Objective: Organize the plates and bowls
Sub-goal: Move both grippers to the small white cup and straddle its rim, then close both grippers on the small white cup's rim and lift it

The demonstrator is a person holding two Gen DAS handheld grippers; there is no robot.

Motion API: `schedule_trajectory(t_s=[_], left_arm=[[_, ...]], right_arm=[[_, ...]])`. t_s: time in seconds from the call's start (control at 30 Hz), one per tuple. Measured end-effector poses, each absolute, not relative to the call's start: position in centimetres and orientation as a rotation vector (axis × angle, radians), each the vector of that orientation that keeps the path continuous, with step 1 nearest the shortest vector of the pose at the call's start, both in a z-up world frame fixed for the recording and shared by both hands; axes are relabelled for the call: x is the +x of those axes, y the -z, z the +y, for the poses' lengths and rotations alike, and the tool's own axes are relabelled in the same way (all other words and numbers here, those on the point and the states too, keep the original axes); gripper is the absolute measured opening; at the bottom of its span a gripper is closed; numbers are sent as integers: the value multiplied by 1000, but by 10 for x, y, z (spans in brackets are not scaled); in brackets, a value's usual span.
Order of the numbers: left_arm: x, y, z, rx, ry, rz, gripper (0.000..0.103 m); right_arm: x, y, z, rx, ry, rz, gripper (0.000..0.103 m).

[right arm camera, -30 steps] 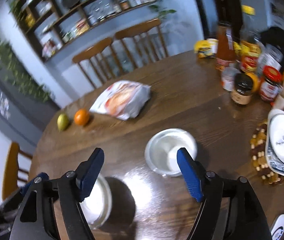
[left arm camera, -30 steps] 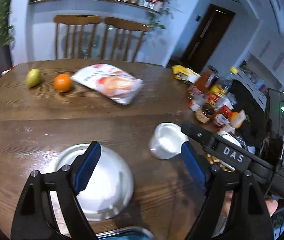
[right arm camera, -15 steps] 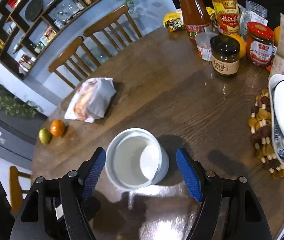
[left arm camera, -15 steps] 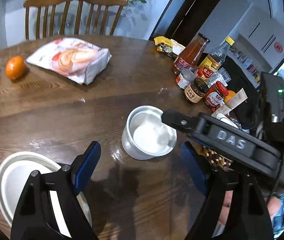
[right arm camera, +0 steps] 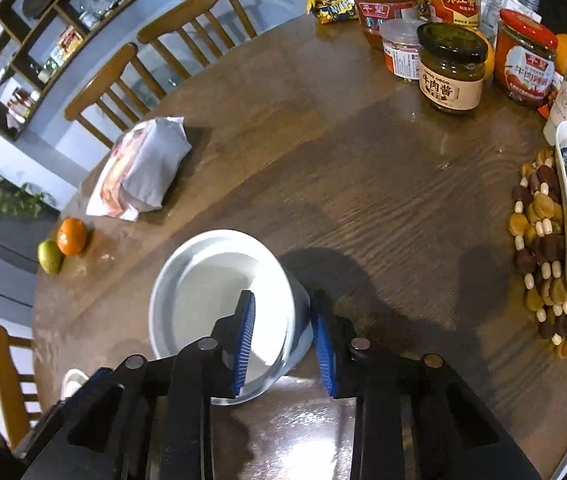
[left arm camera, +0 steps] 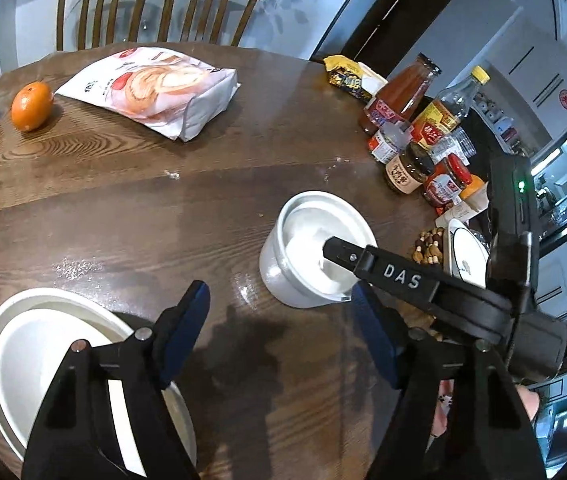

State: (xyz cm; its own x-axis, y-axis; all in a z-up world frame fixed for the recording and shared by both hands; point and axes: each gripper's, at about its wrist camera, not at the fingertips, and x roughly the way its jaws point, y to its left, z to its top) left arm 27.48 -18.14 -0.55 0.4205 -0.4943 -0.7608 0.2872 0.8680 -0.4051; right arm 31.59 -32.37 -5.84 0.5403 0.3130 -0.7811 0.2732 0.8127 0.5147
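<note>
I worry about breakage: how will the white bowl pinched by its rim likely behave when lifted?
The white bowl looks glazed and glossy, so probably slippery and fragile. The right gripper is shut on one wall only, so the bowl may tilt or swing. It looks empty, likely light enough.

Two wooden chairs stand behind the wooden table, near a dark door.

Round wooden table with two chairs behind its far edge. Near the middle, a small bowl, its near wall between the pads of the right gripper. To its left, nearer the front edge, a stacked plate and bowl. Farther back, a snack bag, with an orange beside it. Along the right side, jars and bottles, then a plate on a beaded mat.
</note>
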Motion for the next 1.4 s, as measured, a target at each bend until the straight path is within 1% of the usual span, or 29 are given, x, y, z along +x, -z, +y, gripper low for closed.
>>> schedule_trajectory(t_s=[0.07, 0.27, 0.57, 0.73, 0.83, 0.87, 0.93, 1.3, 1.37, 1.4], left_arm=[[275, 4, -178, -241, 491, 1031, 72], [276, 1, -173, -254, 484, 1035, 72], [273, 3, -172, -247, 476, 1057, 72], [274, 11, -179, -231, 469, 1086, 72], [272, 12, -183, -213, 473, 1082, 72], [271, 12, -183, -209, 475, 1077, 72], [271, 13, -185, -200, 478, 1076, 72], [270, 23, -196, -166, 509, 1104, 71], [269, 25, -199, -158, 520, 1114, 67], [269, 27, -201, -152, 528, 1124, 67]], right_arm=[[317, 61, -320, 627, -11, 1030, 25], [309, 65, -311, 556, -23, 1027, 25], [286, 67, -308, 557, -104, 1053, 25], [281, 66, -318, 639, -117, 1055, 25], [276, 61, -324, 655, -96, 1021, 25], [275, 60, -325, 662, -87, 1014, 28], [273, 60, -329, 683, -83, 1001, 29], [266, 50, -344, 829, -156, 887, 29], [267, 51, -345, 866, -197, 882, 29], [267, 51, -344, 879, -216, 882, 32]])
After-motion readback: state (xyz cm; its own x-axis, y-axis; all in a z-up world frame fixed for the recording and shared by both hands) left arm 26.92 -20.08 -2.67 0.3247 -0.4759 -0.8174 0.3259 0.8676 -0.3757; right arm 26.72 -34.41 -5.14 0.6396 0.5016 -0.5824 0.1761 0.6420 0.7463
